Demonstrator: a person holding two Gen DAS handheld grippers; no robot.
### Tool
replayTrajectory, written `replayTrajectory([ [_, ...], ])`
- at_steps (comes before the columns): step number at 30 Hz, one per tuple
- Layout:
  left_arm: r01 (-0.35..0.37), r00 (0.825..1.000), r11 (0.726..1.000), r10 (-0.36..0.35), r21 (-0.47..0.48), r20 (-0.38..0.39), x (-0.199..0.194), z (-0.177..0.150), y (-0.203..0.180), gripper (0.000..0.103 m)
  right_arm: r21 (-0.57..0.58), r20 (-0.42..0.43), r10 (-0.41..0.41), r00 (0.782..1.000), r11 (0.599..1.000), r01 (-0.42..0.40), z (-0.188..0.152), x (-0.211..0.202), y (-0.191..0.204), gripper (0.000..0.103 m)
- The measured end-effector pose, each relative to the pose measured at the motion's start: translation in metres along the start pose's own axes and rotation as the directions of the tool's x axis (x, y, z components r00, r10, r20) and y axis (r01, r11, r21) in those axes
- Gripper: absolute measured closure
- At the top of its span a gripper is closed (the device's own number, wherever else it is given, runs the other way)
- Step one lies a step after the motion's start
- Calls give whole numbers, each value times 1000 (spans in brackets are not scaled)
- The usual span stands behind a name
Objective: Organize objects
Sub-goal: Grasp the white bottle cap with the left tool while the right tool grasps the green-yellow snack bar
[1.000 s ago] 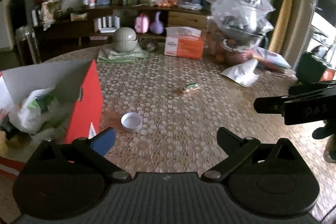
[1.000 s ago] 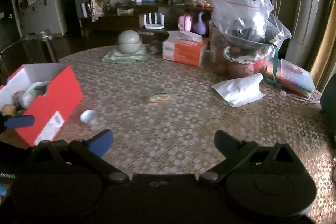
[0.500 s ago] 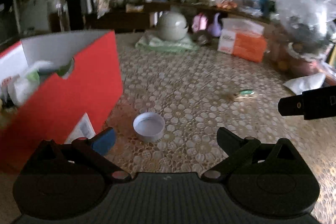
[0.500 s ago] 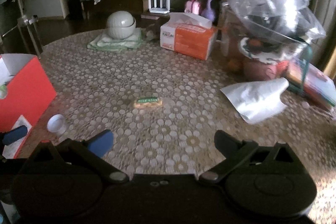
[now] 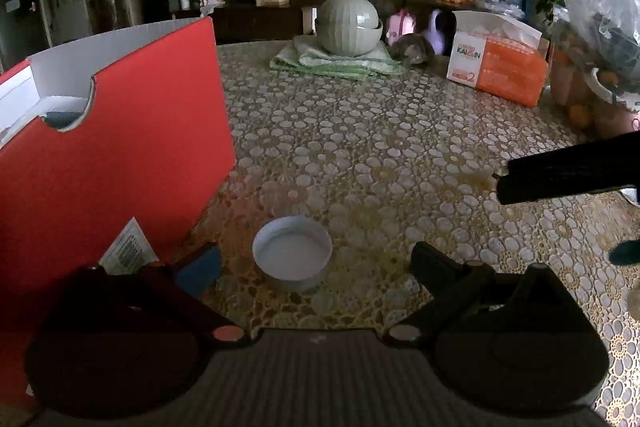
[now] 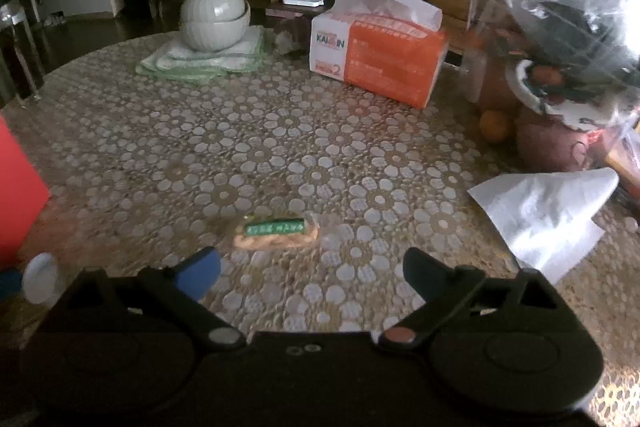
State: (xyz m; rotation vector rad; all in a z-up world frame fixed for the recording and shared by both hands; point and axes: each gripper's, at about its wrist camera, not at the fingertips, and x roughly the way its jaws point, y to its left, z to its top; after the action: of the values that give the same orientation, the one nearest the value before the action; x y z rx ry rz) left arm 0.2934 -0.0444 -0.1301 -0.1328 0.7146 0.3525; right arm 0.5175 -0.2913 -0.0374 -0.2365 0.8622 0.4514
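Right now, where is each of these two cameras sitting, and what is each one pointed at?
Left wrist view: on the left gripper, facing a white cap beside the red box; its open jaws show, plus the right gripper's black finger.
Right wrist view: on the right gripper, facing a green-labelled snack packet; its open jaws show.
Shared: the cap, red box, orange tissue box and stacked green bowls.
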Motion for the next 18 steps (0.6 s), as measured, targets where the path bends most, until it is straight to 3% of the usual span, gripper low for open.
replayTrajectory([
  [3,8,1000,1000,-8,10,17,-2,-1,0,11,-2,-9,-1,1000,1000,1,2,11,0,8],
  [5,28,999,999,-29,25,31,-3,-1,0,26,-5,-6,3,1000,1000,-3,2,15,1,11],
  [9,37,999,999,-38,29,37,-4,0,3,37,-13,9,6,1000,1000,-6,4,16,4,18],
  [14,45,998,998,-47,42,46,-7,0,8,61,-6,15,28,999,1000,-28,5,11,9,38],
  [18,54,998,997,-56,50,39,-8,1,11,65,-9,14,22,1000,1000,-22,6,6,15,61],
])
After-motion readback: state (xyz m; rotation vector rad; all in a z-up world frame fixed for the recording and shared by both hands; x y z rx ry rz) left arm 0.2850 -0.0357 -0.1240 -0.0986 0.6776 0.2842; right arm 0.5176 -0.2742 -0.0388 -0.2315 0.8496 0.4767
